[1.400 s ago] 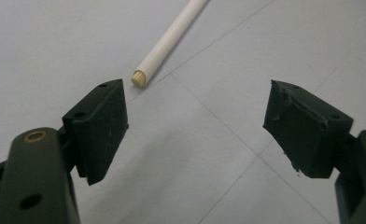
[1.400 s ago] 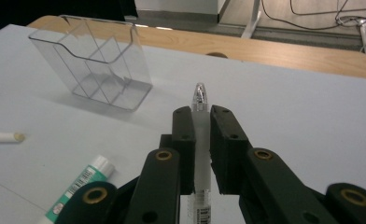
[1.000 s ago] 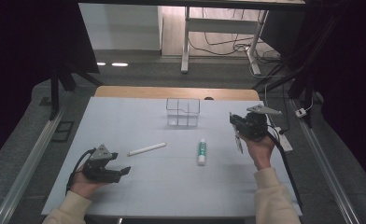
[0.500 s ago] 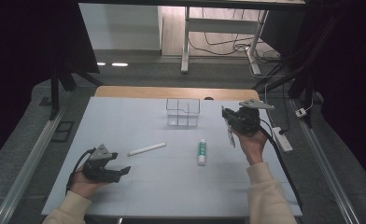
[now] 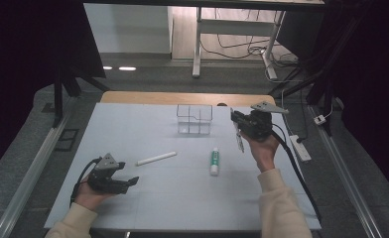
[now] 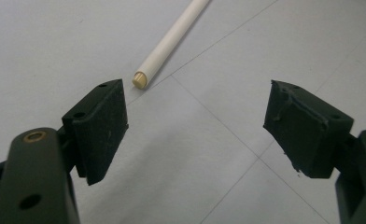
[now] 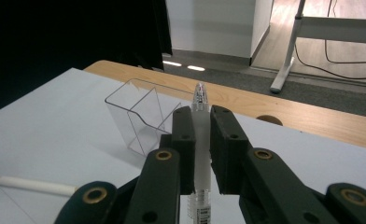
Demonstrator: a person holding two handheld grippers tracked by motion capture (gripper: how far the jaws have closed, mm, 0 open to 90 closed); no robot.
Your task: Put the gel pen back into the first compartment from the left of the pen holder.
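Note:
My right gripper (image 5: 239, 124) is held above the table's right side, shut on a clear pen (image 5: 239, 142) that hangs below its jaws. In the right gripper view the pen (image 7: 200, 105) stands upright between the shut jaws (image 7: 201, 123), with a clear divided box (image 7: 139, 116) just beyond it. That box (image 5: 194, 119) stands at the back middle of the white mat. A white stick (image 5: 156, 158) lies left of centre. Low at the front left, my left gripper (image 5: 128, 183) is open, its jaws (image 6: 195, 116) wide apart, with the stick's end (image 6: 139, 79) just ahead.
A white and green tube (image 5: 214, 161) lies on the mat between the stick and my right hand. A white power strip (image 5: 300, 148) lies off the mat's right edge. A wooden tabletop strip (image 5: 148, 97) runs behind the mat.
My right gripper has carried the pen to the left and a little farther back, closer to the clear box. The left gripper has stayed where it was.

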